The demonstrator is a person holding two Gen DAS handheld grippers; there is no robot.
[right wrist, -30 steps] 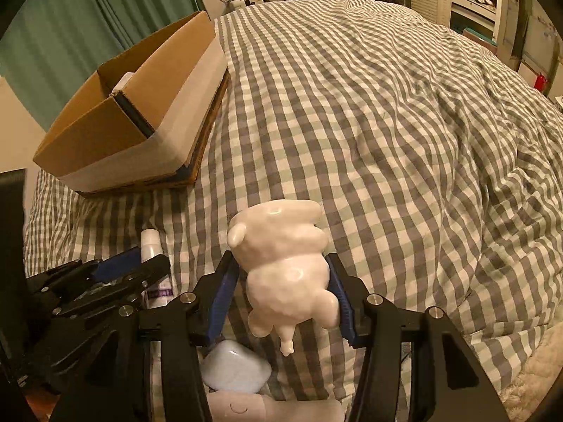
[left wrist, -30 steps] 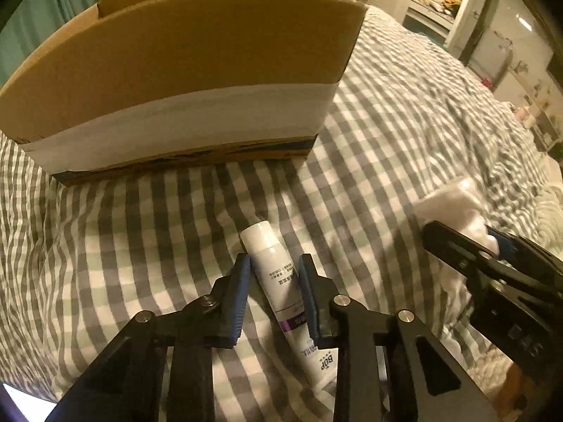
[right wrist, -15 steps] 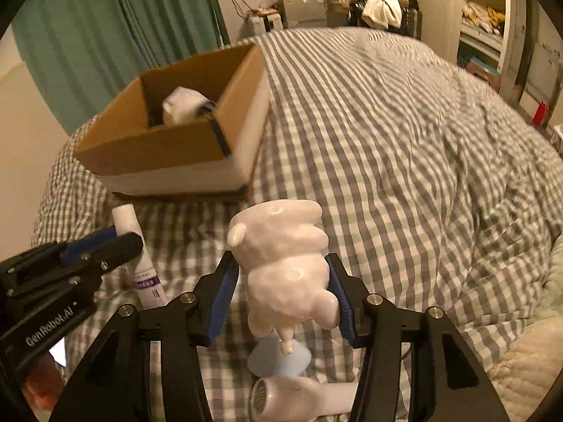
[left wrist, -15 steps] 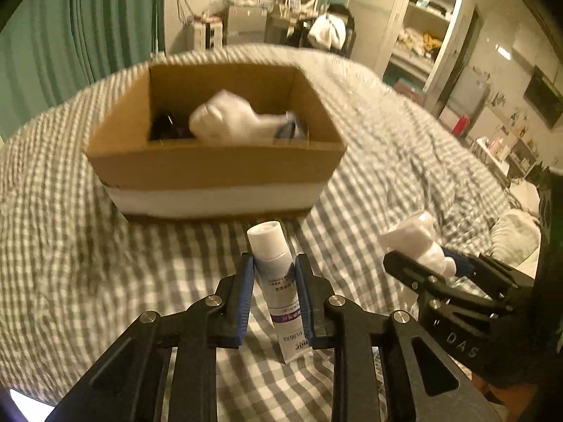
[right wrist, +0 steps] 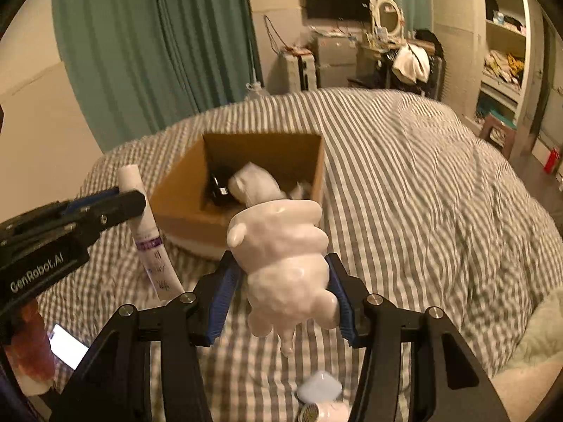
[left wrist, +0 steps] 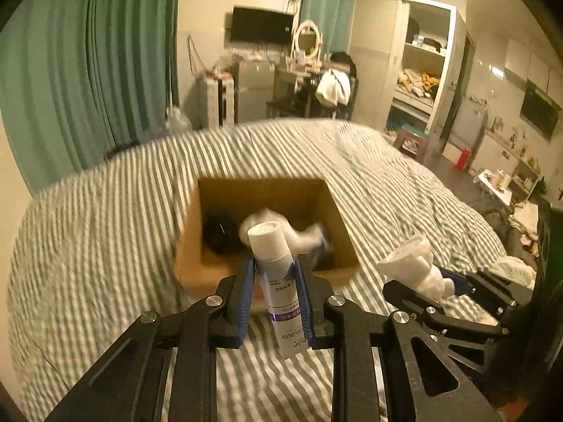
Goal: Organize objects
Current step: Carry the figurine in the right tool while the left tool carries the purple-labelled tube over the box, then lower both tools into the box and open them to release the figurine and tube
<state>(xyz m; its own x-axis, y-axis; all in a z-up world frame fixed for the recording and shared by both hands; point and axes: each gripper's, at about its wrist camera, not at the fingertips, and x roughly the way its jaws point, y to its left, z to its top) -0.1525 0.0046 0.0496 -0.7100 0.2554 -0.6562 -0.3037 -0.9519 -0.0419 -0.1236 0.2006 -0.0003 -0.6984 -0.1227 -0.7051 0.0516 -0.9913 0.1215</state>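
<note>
My left gripper (left wrist: 274, 281) is shut on a white tube with a purple band (left wrist: 276, 274) and holds it in the air in front of an open cardboard box (left wrist: 337, 207). The tube also shows in the right wrist view (right wrist: 149, 242). My right gripper (right wrist: 281, 281) is shut on a white lumpy figure toy (right wrist: 285, 263), held above the bed short of the box (right wrist: 183, 190). The toy shows in the left wrist view (left wrist: 415, 263). The box holds a black thing (left wrist: 218, 232) and a white thing (right wrist: 251, 184).
The box sits on a grey-and-white checked bedspread (right wrist: 422, 193). A small white case (right wrist: 320, 388) and another white item (right wrist: 323, 413) lie on the bed below my right gripper. A lit phone (right wrist: 67, 346) lies at the left. Green curtains (left wrist: 88, 70) and cluttered furniture stand behind the bed.
Both grippers have risen with their objects and moved toward the box. The tube has been lifted off the bed. The box's inside is now seen from above.
</note>
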